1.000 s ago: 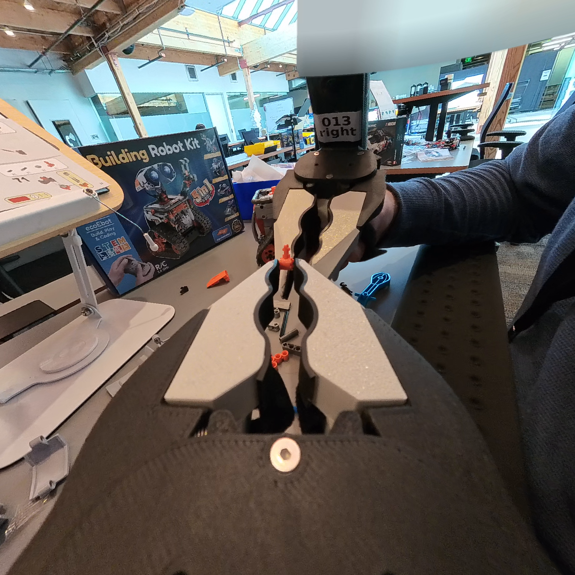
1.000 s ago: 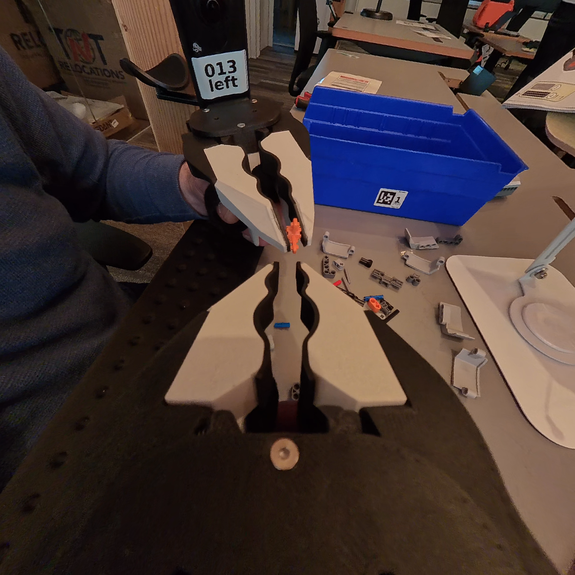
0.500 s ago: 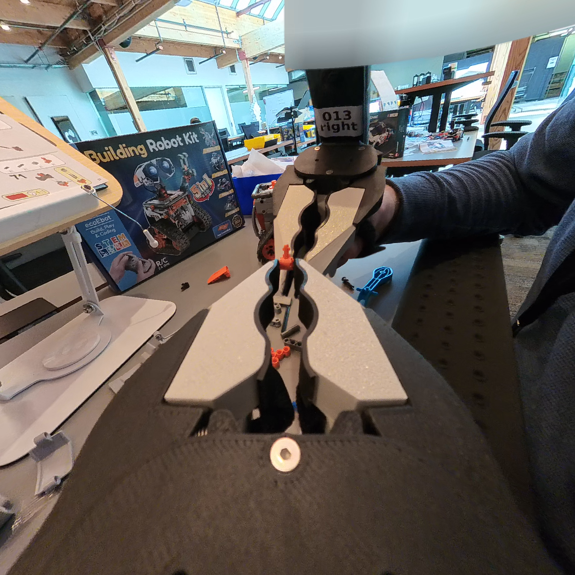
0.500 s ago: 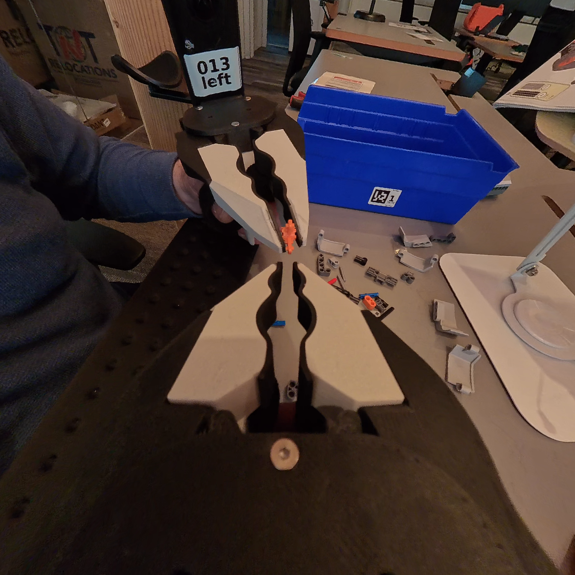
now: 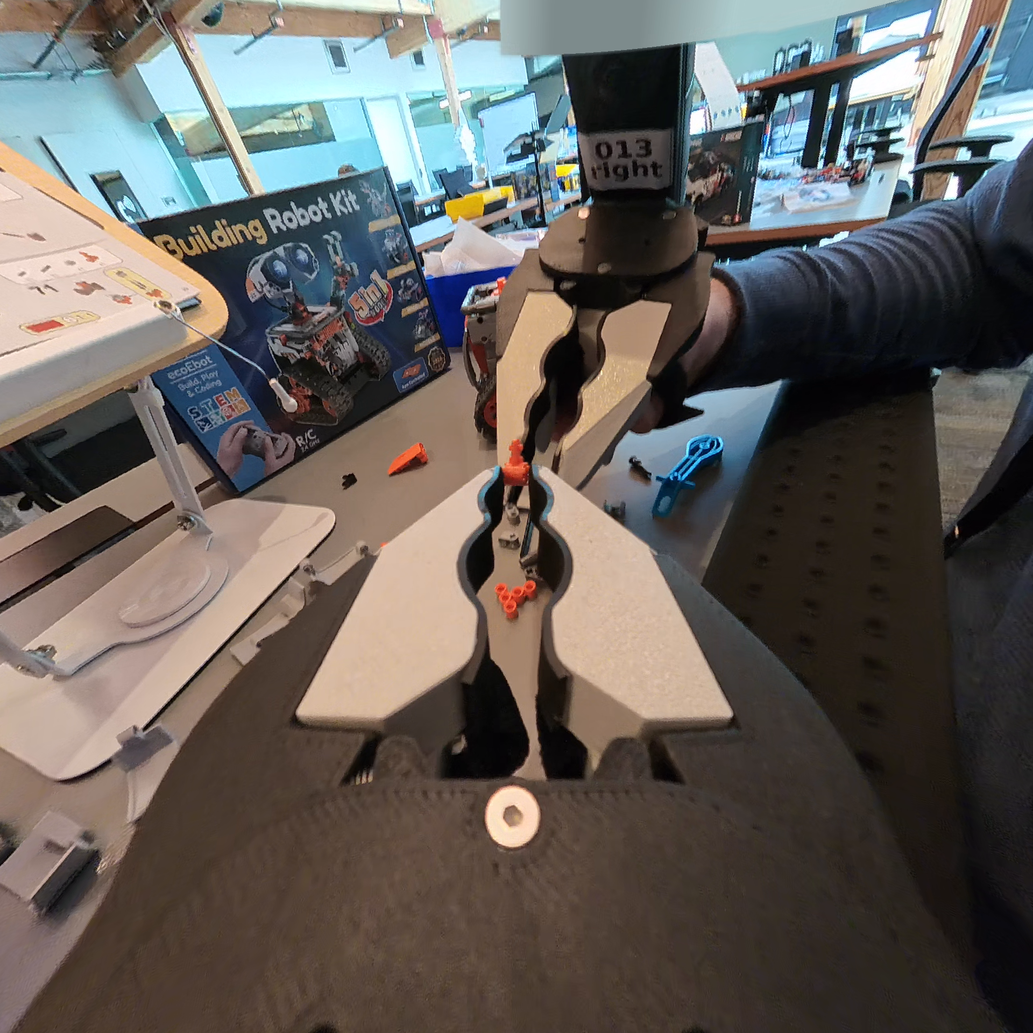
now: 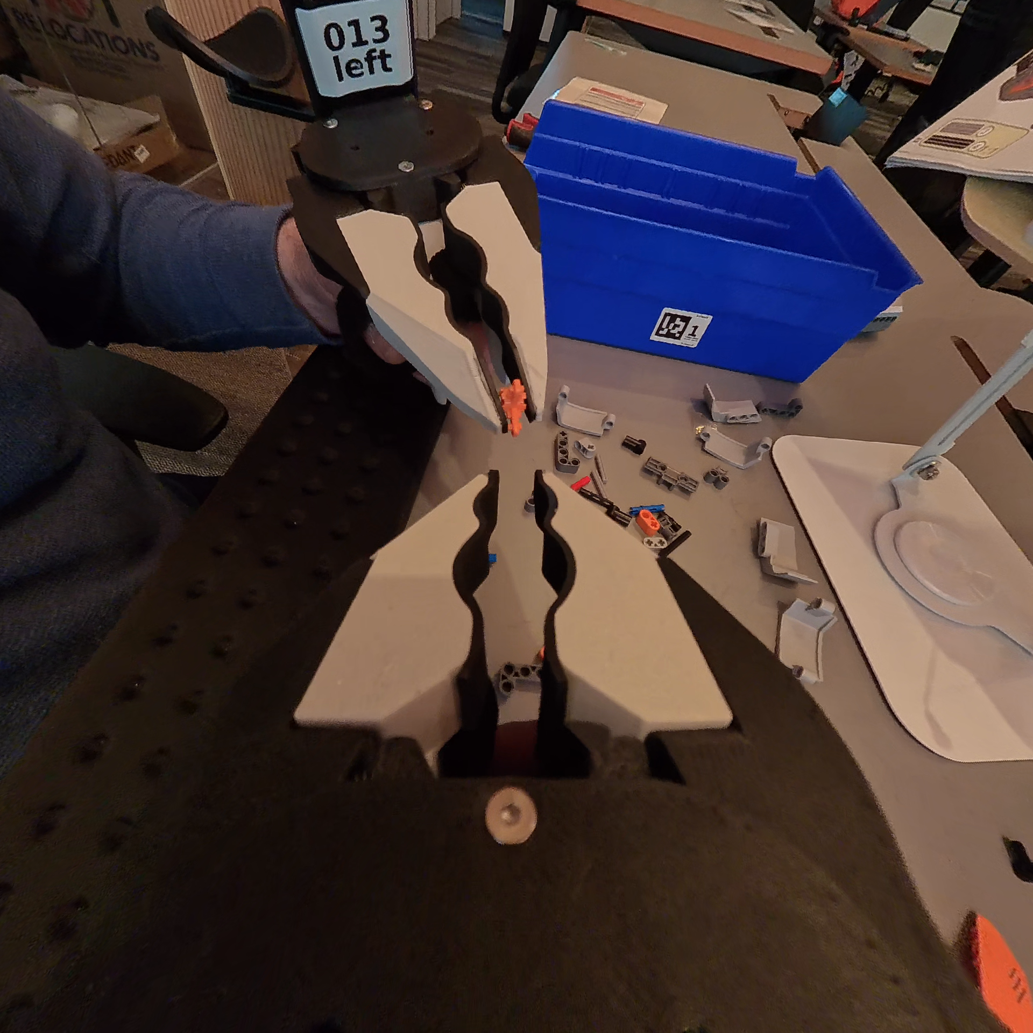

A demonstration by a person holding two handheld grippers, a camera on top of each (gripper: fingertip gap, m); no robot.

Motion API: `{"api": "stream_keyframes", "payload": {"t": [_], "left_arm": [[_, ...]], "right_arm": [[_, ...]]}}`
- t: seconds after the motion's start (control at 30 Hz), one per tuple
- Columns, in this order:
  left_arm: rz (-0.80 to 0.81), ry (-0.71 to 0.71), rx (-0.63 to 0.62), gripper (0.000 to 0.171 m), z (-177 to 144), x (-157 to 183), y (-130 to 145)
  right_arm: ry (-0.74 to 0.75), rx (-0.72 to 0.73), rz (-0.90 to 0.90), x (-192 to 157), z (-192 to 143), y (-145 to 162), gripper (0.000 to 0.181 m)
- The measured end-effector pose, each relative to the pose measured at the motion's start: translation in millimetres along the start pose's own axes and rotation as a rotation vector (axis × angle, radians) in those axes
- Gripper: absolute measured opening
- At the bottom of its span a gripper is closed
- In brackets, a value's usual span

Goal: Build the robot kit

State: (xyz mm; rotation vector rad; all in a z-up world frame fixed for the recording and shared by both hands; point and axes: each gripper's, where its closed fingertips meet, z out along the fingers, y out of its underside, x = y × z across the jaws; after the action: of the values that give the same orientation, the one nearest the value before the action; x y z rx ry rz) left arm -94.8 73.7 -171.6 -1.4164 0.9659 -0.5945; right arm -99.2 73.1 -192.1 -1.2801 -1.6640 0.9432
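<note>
Jaws first: my left gripper (image 5: 515,475) is pinching a small orange connector piece (image 5: 514,468) right at its fingertips, while my right gripper (image 6: 515,474) is standing parted by a narrow gap with nothing between its tips. Both are hanging tip to tip over the grey table (image 6: 905,385), the orange piece sitting just short of the right tips, apart from them.

I am judging the piece light, rigid plastic, slick and easily twisted out of a pinch (it looks toothed or cross-shaped, too small to tell exactly). I am reckoning its free, protruding end is the place to take hold.

Just below on the table, a little orange multi-hole connector (image 5: 515,599) is lying among loose grey and black pins. Beside my right gripper, a scatter of grey brackets (image 6: 581,416) and dark beams (image 6: 669,475) is spreading toward a white stand base (image 6: 917,587). A blue tool (image 5: 688,468) is lying near the person's sleeve (image 5: 872,290).

Farther off, a blue bin (image 6: 699,235) is standing behind the parts; opposite, a robot kit box (image 5: 290,330) is leaning upright, with an orange wedge (image 5: 409,458) in front of it. Nothing is blocking the gap between the two grippers.
</note>
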Motion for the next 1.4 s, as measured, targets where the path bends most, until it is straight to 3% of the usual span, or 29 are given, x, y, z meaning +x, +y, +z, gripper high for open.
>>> {"api": "stream_keyframes", "payload": {"t": [0.13,0.4,0.77,1.4], "left_arm": [[0.025,0.010,-0.114,0.006,-4.7,-0.7,19.0],[0.110,0.096,-0.506,0.007,-15.1,6.6,78.7],[0.147,0.171,-0.757,0.007,-16.9,11.1,125.0],[0.106,0.149,-0.786,0.007,-30.3,5.9,127.4]], "right_arm": [[0.011,-0.025,-0.006,2.7,-0.9,4.0,0.010],[0.003,-0.135,-0.002,3.0,0.9,28.1,0.009],[-0.016,-0.167,0.006,1.1,2.2,38.3,0.006],[-0.028,-0.186,0.018,-0.4,5.4,42.4,0.008]]}}
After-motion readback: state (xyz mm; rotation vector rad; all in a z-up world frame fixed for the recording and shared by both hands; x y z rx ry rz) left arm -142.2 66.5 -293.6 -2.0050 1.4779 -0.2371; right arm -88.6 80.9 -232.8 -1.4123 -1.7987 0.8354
